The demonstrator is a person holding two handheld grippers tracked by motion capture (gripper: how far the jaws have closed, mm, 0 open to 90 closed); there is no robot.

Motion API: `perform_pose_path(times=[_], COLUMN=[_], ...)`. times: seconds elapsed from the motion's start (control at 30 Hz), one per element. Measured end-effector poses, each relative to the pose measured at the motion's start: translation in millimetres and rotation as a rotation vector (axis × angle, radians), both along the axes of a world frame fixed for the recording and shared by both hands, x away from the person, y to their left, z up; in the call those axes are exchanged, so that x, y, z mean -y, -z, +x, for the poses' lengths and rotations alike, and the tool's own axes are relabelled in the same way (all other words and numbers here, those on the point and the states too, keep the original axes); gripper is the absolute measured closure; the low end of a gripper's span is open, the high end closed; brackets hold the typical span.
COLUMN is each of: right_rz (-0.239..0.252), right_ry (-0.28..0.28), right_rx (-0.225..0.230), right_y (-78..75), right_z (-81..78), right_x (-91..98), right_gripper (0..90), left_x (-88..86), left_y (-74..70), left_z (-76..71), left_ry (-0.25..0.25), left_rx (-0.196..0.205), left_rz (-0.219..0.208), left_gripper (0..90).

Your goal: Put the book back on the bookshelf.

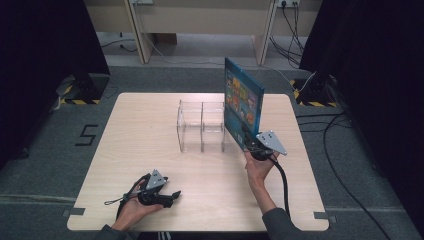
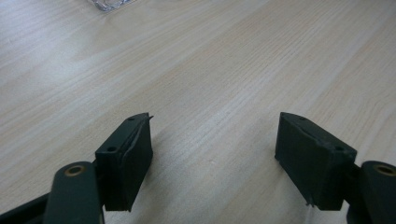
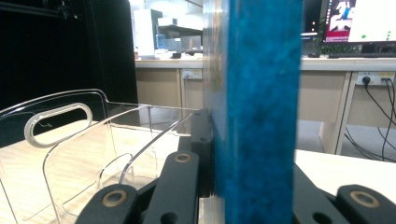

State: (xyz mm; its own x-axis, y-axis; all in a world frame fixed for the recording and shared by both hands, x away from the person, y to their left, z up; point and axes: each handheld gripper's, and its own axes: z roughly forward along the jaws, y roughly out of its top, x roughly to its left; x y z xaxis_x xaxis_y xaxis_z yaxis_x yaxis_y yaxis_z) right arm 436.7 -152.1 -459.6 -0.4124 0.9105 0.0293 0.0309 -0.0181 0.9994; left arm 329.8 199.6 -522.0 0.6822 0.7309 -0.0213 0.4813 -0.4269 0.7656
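Nearest the person, the left tongs [image 1: 172, 196] lie low over the bare front part of the desk [image 1: 125, 130], cradled in the left hand [image 1: 131, 210] with the cable looped beside the wrist. In the left gripper view the two black jaws stand spread wide with nothing but pale wood grain between them: released and empty, apparently parked out of the way while the other hand works.

Further in, on the person's right, the right hand [image 1: 257, 167] grips the right tongs [image 1: 246, 141], which are clenched on the lower edge of a blue book [image 1: 243, 100]. The right gripper view looks straight along the book's blue spine [image 3: 261, 112], pinched between the jaws. The book stands upright and a little tilted, its colourful cover facing the left; I cannot tell whether its bottom edge rests on the desk. Holding it by the bottom corner keeps the tall body free, which would suit sliding it edge-first into a slot.

Just beside the book, to its left, stands a clear plastic rack [image 1: 201, 125] with upright dividers and a handle cut-out, seemingly empty. The book sits at the rack's right end, close to or against its outer wall, not clearly inside a compartment. My guess is that it is meant to go into one of those slots.

Beyond the desk are grey floor, trailing cables and table legs
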Motion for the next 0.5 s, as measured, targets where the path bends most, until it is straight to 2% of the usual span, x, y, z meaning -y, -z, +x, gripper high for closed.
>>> perform_pose_path(times=[0.23,0.33,0.43,0.5], right_rz=[-0.013,0.014,0.011,0.028], right_ry=[0.017,0.024,0.028,0.029], right_rx=[0.018,0.0,-0.005,-0.038], right_y=[11.1,13.0,16.9,18.1], right_z=[-1.9,-4.3,-8.3,-11.5], right_x=[-3.0,-2.1,0.2,2.2], right_gripper=[82.8,82.7,82.6,82.2], left_x=[0.6,0.8,1.2,1.2], left_y=[-0.1,0.0,0.1,0.1], left_z=[-0.9,-1.2,-1.5,-1.5], left_ry=[0.012,0.014,0.014,0.014], left_rx=[0.001,0.0,-0.001,-0.001], left_rz=[0.002,0.0,-0.003,-0.002], left_gripper=[26.2,26.1,26.1,26.1])
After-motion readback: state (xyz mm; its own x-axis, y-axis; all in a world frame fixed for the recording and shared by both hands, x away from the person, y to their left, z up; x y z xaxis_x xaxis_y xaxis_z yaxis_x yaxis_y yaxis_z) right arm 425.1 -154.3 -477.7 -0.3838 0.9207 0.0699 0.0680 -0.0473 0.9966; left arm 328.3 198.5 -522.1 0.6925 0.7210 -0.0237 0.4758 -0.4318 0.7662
